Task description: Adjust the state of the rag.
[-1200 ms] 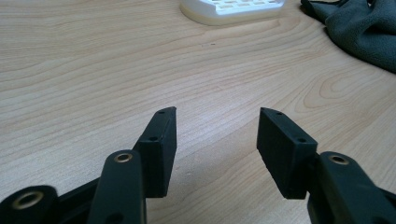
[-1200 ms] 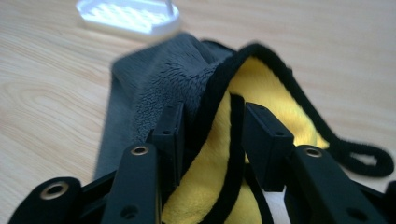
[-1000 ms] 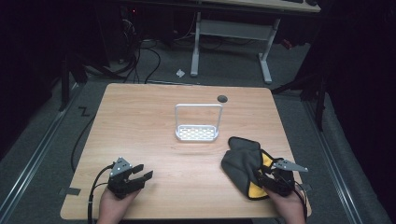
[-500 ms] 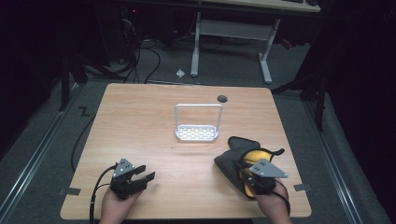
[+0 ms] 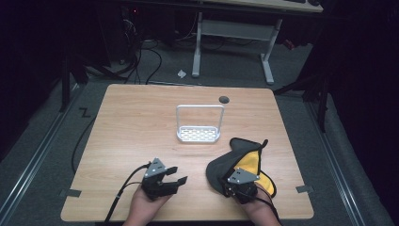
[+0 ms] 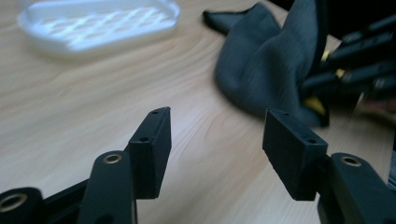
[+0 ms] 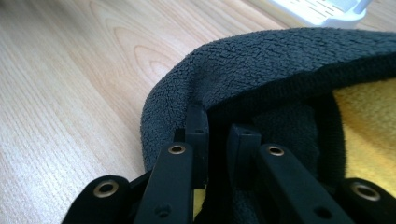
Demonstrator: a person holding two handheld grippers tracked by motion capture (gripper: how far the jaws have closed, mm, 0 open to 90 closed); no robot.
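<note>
Leftward-dragged cloth (image 5: 235, 162) sits pinched in right tool (image 5: 231, 185).

A white soap dish (image 5: 198, 134) with a tall wire handle stands near the middle of the wooden table (image 5: 131, 122). Behind it, a small dark round hole (image 5: 224, 99) sits near the far edge. On the grey floor beyond lie black cables (image 5: 141, 56), a white scrap (image 5: 181, 73), and a grey desk frame (image 5: 233, 28).
</note>
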